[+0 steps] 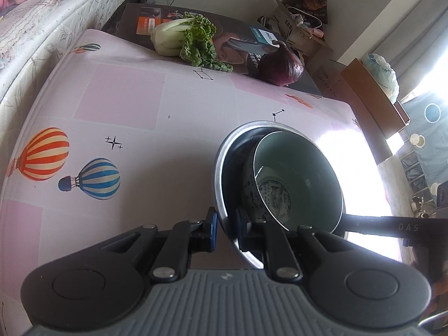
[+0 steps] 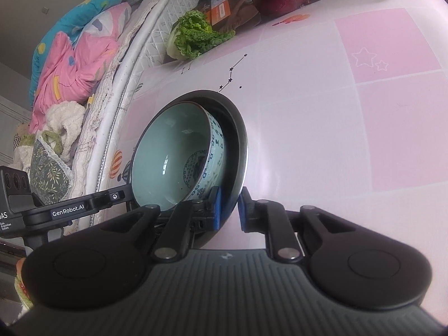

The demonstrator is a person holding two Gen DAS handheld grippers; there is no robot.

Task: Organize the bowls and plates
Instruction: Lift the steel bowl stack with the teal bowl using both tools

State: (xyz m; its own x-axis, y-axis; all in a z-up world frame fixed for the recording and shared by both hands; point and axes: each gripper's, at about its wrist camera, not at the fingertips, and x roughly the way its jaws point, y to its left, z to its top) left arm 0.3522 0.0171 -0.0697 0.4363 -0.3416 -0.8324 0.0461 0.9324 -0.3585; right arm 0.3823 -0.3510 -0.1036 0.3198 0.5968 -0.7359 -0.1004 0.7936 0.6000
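Note:
A dark metal dish with a shiny rim carries a pale green ceramic bowl that leans against its wall. The bowl has blue patterning outside. My left gripper is shut on the dish's near rim, its blue pads on either side of the wall. In the right wrist view the right gripper is shut on the opposite rim of the same metal dish, with the ceramic bowl just beyond its pads. Each view shows the other tool's black body reaching the dish from the side.
The table wears a pink tablecloth printed with balloons. At its far end a leafy cabbage and a red onion lie on a flat printed box. A mattress runs along one side, and cardboard boxes stand beyond the far corner.

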